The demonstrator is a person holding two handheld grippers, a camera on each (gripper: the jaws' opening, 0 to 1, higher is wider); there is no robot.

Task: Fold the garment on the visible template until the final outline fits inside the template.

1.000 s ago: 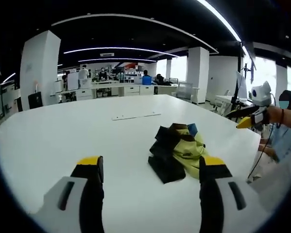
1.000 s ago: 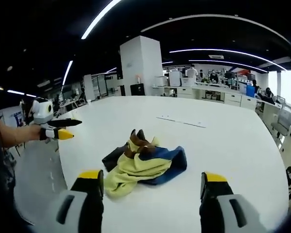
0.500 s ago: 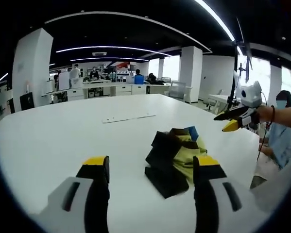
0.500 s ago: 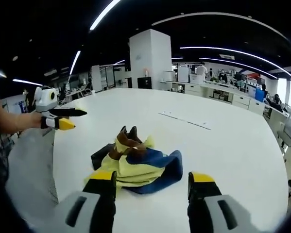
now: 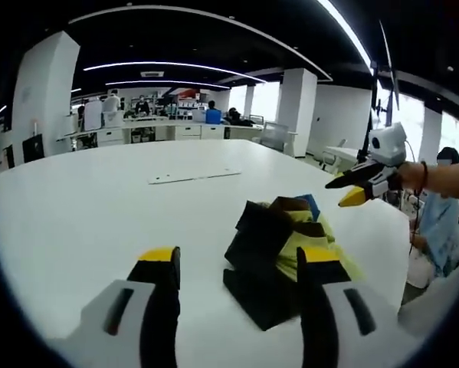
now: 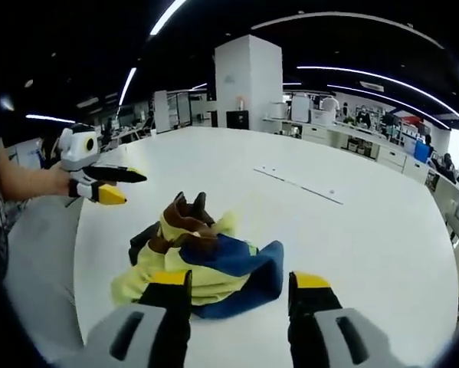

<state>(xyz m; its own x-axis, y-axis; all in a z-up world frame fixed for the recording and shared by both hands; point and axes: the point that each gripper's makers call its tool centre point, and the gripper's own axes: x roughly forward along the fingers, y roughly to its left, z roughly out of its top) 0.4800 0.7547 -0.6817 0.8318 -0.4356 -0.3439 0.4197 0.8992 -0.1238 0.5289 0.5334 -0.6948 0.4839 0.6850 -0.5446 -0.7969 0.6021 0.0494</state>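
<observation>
White table, crumpled garment near its edge.

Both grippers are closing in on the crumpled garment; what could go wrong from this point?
The garment lies bunched in a heap, so a jaw may pinch several layers at once and drag the pile rather than spread it. It also sits near the table edge in the right gripper view, so a pull that way could slide it off. The thin strips, which may belong to the template, lie well beyond the garment, so folding here might miss the outline.
</observation>
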